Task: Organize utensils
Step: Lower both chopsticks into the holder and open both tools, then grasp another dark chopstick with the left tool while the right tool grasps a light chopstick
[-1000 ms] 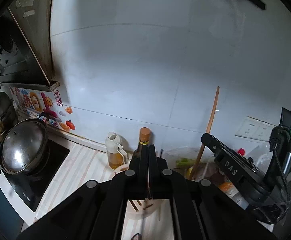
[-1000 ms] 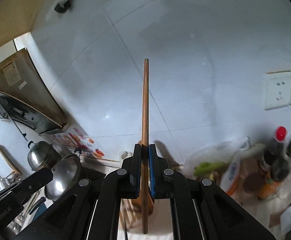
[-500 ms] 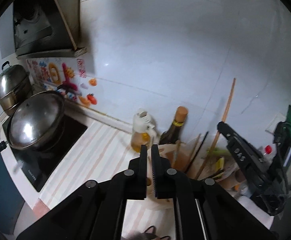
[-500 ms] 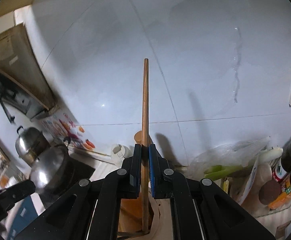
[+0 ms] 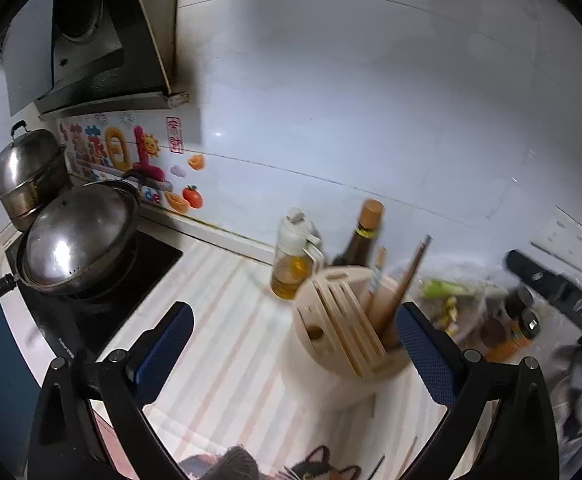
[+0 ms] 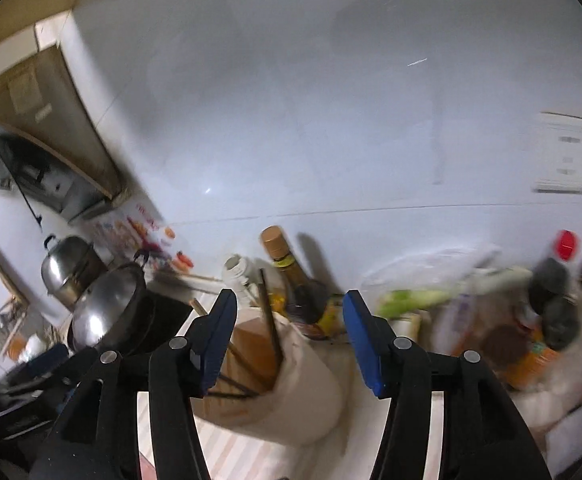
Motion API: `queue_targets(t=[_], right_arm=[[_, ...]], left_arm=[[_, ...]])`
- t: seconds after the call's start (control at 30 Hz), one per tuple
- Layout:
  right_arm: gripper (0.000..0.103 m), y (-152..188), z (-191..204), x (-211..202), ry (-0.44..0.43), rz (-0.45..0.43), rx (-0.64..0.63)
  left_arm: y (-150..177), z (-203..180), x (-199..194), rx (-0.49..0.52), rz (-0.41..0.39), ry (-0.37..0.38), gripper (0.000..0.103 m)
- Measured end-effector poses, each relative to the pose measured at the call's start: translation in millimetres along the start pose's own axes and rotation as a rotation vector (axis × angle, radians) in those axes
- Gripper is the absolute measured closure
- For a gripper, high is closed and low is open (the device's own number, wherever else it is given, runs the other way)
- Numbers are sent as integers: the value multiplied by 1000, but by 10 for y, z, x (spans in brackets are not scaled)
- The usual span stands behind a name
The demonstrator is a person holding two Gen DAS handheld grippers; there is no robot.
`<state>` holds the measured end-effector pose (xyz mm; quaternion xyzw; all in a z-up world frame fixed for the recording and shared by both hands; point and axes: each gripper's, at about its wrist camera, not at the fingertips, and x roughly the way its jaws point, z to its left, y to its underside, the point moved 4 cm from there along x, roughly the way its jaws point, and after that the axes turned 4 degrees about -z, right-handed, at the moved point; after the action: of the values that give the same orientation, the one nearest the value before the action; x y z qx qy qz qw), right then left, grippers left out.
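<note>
A cream round utensil holder (image 5: 331,364) with a slotted wooden top stands on the striped counter. Several wooden sticks (image 5: 405,280) lean out of its right side. My left gripper (image 5: 297,346) hovers in front of the holder, its jaws opening wide, and neither blue pad touches anything. In the right wrist view the holder (image 6: 307,384) sits just beyond my right gripper (image 6: 291,338), whose jaws are opening with nothing pressed between them. A dark stick (image 6: 270,320) and others stand in the holder. The right gripper's body (image 5: 563,300) shows blurred at the right.
An oil dispenser (image 5: 293,264) and a dark bottle (image 5: 363,236) stand behind the holder at the tiled wall. A lidded wok (image 5: 79,236) and a steel pot (image 5: 27,176) sit on the stove at left. Bagged vegetables (image 6: 423,296) and sauce bottles (image 6: 551,292) crowd the right.
Both grippers were shut, the right one on a long wooden stick; now both stand open and the stick is out of the jaws. Both views have sunk toward the holder.
</note>
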<state>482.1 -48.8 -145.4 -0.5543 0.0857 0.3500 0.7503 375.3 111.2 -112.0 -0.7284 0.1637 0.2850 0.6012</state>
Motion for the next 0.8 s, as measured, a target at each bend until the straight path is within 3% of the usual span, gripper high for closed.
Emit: queue_targets(t=[0.07,0.2,0.27,0.37,0.4,0.5,0.53,0.67,0.73,0.77,0.8], right_arm=[[45,10,-183,-286,44,-12,37],[25,245,-575,-795,127,-25,109],[24,466,-799,-1005,193,-14,126],[24,926,-1187,-1158,271,90,198],[27,1084,-1328,-1180,292,126,236],[68,1549,-1750,-1245,380,227,335],[75,1686,-1868,-1258,407,256,357],[80,2072,-2234,-1332,473,323,425],[80,2213,-2392,-1312,487,365,457],[80,2270,-2441,-1277,485,389,461],[80,2327,-2506,-1208,493,424,455]], left_arm=[[121,-40,-86,28,2,11,0],[573,-189,-143,133,59,5,0],[947,-324,-55,211,138,7,0],[1623,-574,204,311,295,42,0],[1777,-634,267,335,327,46,0],[2350,-815,527,421,456,50,2],[2550,-861,627,440,506,55,3],[2977,-968,833,476,625,73,23],[3105,-1035,909,526,649,62,25],[3129,-1065,928,564,633,42,21],[3104,-1115,924,596,598,36,23]])
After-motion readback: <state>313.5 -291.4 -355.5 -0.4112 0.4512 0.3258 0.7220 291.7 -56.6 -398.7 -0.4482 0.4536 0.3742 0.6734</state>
